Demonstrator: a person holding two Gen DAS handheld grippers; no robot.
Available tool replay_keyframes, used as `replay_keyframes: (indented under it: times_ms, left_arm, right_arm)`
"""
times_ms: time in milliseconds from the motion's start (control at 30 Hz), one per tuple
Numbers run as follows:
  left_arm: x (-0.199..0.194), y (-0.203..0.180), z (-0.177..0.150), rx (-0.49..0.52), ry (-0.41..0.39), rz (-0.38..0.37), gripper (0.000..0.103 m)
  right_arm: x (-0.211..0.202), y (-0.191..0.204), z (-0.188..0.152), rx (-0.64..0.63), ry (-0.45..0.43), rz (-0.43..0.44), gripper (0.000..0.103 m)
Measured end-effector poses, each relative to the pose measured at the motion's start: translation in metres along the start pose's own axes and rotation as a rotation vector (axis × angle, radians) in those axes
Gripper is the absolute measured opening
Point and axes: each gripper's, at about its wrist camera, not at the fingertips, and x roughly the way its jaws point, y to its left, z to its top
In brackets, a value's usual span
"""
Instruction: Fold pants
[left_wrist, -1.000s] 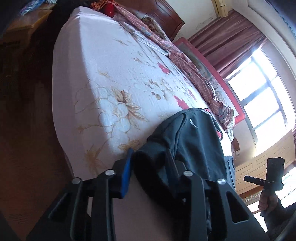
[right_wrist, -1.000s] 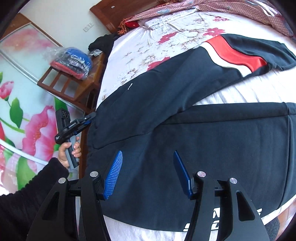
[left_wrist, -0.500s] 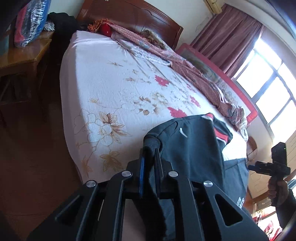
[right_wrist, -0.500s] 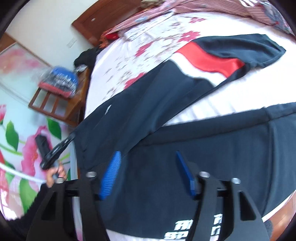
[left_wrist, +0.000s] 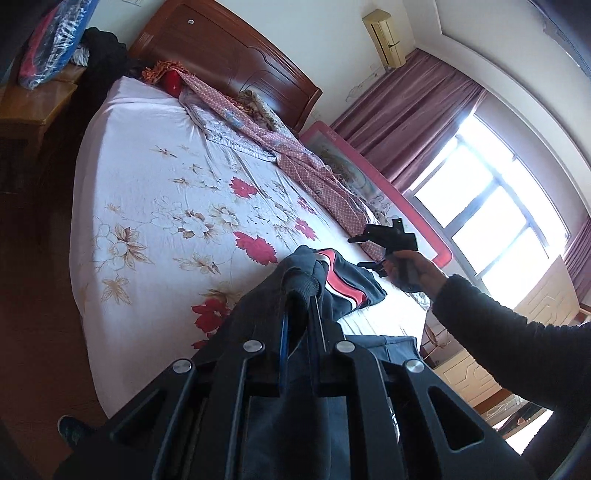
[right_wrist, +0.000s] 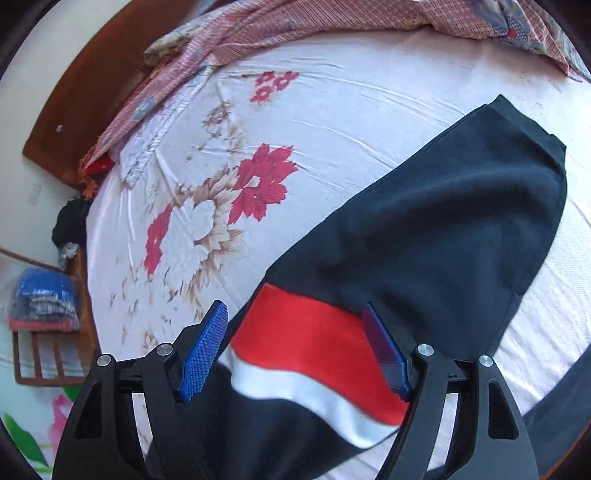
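Two grippers work over the bed (left_wrist: 155, 206). The left gripper (left_wrist: 301, 306) is raised and angled along the mattress, its fingers (left_wrist: 283, 332) pinched narrow on a bunched fold of the dark pants (left_wrist: 343, 291), lifting that end off the sheet. The right gripper (right_wrist: 295, 343) hovers low over the other leg, fingers (right_wrist: 203, 347) spread wide and gripping nothing, straddling the red and white stripe; in the left view its hand (left_wrist: 410, 267) is held out with a dark-sleeved forearm. The pants (right_wrist: 443, 229) lie flat across the floral sheet
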Motion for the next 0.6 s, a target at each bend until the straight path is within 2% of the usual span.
replay_keyframes:
  times_ms: [100,167,333,367,400,433,600]
  left_arm:
    - [-0.001,0.001,-0.002,-0.003,-0.010,0.006,0.008]
    - [-0.001,0.001,-0.002,-0.011,-0.011,0.002,0.008]
    - [-0.002,-0.003,-0.002,0.005,-0.008,-0.002,0.008]
    - [-0.002,-0.004,-0.002,0.005,-0.011,-0.003,0.008]
    - [-0.003,-0.004,-0.002,0.006,-0.012,-0.001,0.008]
    - [-0.004,-0.003,-0.002,0.005,-0.019,0.012,0.008]
    - [-0.024,0.013,-0.001,-0.062,-0.104,0.082,0.008]
  right_arm:
    - [0.026,-0.002,0.015,0.065,0.049,-0.024,0.074]
    - [0.035,0.002,0.018,0.088,0.045,-0.054,0.067]
    - [0.057,0.008,0.028,0.056,0.104,-0.123,0.041]
    - [0.056,0.008,0.027,0.050,0.100,-0.125,0.022]
    - [0.052,0.006,0.027,0.045,0.087,-0.113,0.010]
    - [0.045,0.005,0.027,0.041,0.073,-0.090,0.007]
    - [-0.017,-0.013,0.019,0.017,0.008,0.092,0.005]
